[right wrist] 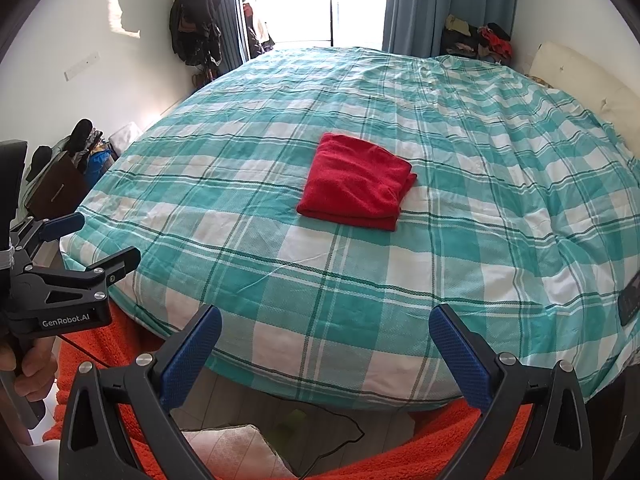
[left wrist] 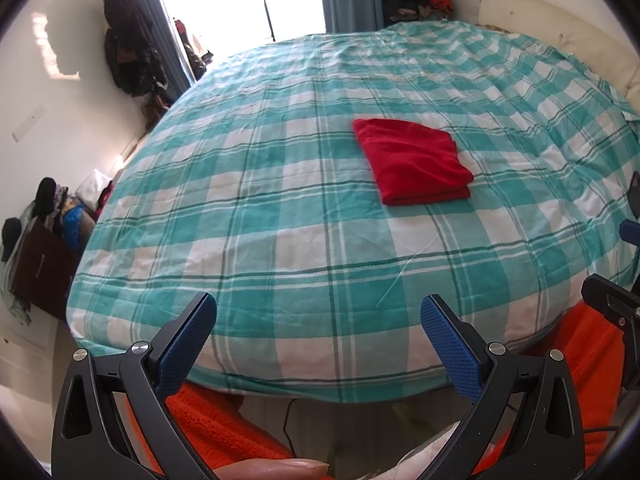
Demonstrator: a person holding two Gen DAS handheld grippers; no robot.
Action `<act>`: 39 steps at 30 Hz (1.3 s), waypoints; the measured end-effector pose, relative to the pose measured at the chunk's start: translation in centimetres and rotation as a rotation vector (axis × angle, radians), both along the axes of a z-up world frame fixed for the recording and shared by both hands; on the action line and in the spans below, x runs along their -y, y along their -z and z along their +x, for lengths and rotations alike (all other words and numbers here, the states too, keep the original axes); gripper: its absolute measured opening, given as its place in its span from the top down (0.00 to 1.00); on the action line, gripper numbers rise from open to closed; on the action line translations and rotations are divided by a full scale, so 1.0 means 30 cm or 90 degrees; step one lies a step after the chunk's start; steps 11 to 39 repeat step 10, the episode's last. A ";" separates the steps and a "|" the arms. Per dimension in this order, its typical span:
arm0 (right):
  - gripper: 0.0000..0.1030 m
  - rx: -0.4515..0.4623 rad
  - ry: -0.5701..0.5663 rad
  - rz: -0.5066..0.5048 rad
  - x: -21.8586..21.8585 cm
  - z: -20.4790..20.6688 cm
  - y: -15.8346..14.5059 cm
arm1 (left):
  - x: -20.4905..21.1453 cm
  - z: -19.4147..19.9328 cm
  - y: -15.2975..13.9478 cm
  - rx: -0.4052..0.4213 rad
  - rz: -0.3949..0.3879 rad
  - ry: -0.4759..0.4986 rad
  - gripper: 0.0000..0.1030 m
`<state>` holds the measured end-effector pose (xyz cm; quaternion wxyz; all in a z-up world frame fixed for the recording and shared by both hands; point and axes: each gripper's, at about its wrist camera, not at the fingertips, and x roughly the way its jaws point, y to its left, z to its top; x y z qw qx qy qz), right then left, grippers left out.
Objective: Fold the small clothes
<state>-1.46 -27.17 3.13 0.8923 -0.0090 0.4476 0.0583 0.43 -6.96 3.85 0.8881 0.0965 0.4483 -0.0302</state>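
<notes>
Red garment (right wrist: 356, 182) folded, mid-bed (right wrist: 500, 208), well off near edge. Looks soft, light, floppy; pinch stacked folded edge. Left gripper (left wrist: 318, 340), right gripper (right wrist: 324, 350): jaws spread, empty.

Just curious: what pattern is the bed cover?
Teal-and-white check bed cover, clearest in the right wrist view.

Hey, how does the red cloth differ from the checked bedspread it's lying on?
The red cloth is one plain colour; the bedspread is checked in teal and white. The red cloth is folded into a compact layered rectangle, while the bedspread lies spread out in one layer. The red cloth is small; the bedspread covers the whole bed. Both are fabric lying flat, and neither set of tongs touches them.
</notes>
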 end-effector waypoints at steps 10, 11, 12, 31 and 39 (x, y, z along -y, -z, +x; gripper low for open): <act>0.01 -0.010 -0.004 -0.002 -0.009 0.016 0.014 | 0.018 -0.001 0.001 0.011 0.006 0.006 0.01; 0.01 -0.010 -0.004 -0.002 -0.009 0.016 0.014 | 0.018 -0.001 0.001 0.011 0.006 0.006 0.01; 0.01 -0.010 -0.004 -0.002 -0.009 0.016 0.014 | 0.018 -0.001 0.001 0.011 0.006 0.006 0.01; 0.01 -0.010 -0.004 -0.002 -0.009 0.016 0.014 | 0.018 -0.001 0.001 0.011 0.006 0.006 0.01; 0.01 -0.010 -0.004 -0.002 -0.009 0.016 0.014 | 0.018 -0.001 0.001 0.011 0.006 0.006 0.01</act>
